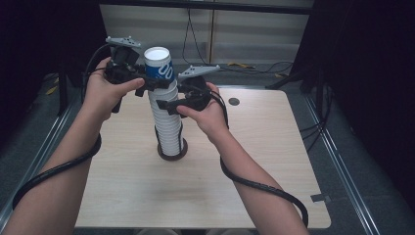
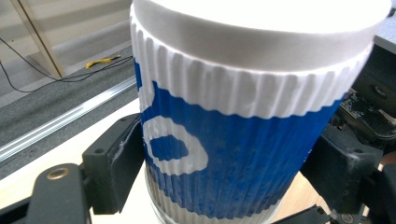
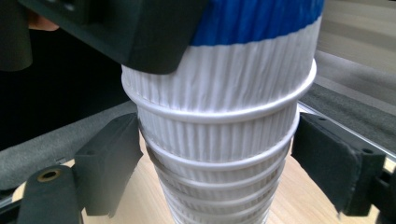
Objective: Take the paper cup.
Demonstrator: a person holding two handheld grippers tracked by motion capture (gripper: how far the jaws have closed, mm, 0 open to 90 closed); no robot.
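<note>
Top cup (image 1: 158,62), blue-banded, crowns the cup stack (image 1: 169,128) at centre frame on the worktop (image 1: 254,161). Left tool (image 1: 142,84) clamps the top cup to lift it; right tool (image 1: 172,105), jaws released, brackets the stack just below, apparently to steady it.

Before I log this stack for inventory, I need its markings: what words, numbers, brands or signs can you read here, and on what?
"O": one rounded white shape, like an O or a zero, on the blue band of the top cup; it may be part of a longer print that curves out of sight.
The white cups nested below carry no print.
The left gripper, right gripper and table show no readable label.
</note>
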